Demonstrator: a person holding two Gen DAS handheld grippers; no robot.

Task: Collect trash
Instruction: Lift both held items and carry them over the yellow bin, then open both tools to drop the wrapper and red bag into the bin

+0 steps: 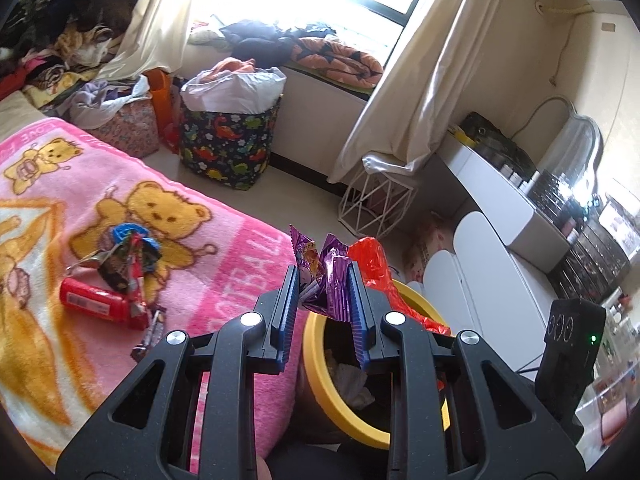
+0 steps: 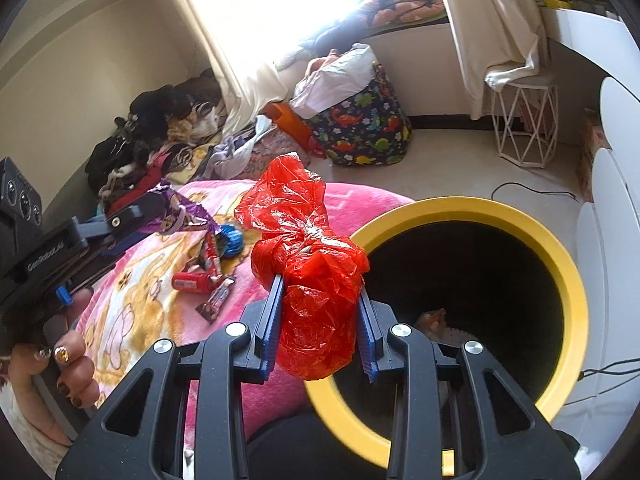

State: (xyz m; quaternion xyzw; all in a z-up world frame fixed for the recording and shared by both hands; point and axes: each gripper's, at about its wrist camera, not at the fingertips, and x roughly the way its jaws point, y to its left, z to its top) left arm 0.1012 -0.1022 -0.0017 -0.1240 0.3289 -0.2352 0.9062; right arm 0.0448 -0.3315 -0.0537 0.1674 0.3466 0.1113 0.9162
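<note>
The left gripper (image 1: 324,276) is clamped on a crumpled purple wrapper (image 1: 326,276), low centre of the left wrist view, at the near rim of the yellow-rimmed bin (image 1: 320,364). The right gripper (image 2: 320,292) grips a bunched red plastic bag (image 2: 308,256), centre frame, just left of the bin's mouth. More wrappers and a red tube (image 1: 98,300) lie on the pink bear blanket (image 1: 224,256), left of frame.

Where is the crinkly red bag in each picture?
Left wrist view: the red bag peeks out right of centre, behind the purple wrapper, above the yellow bin rim.
Right wrist view: centre, clamped in the right gripper.
Shared landmark: the dinosaur basket.
</note>
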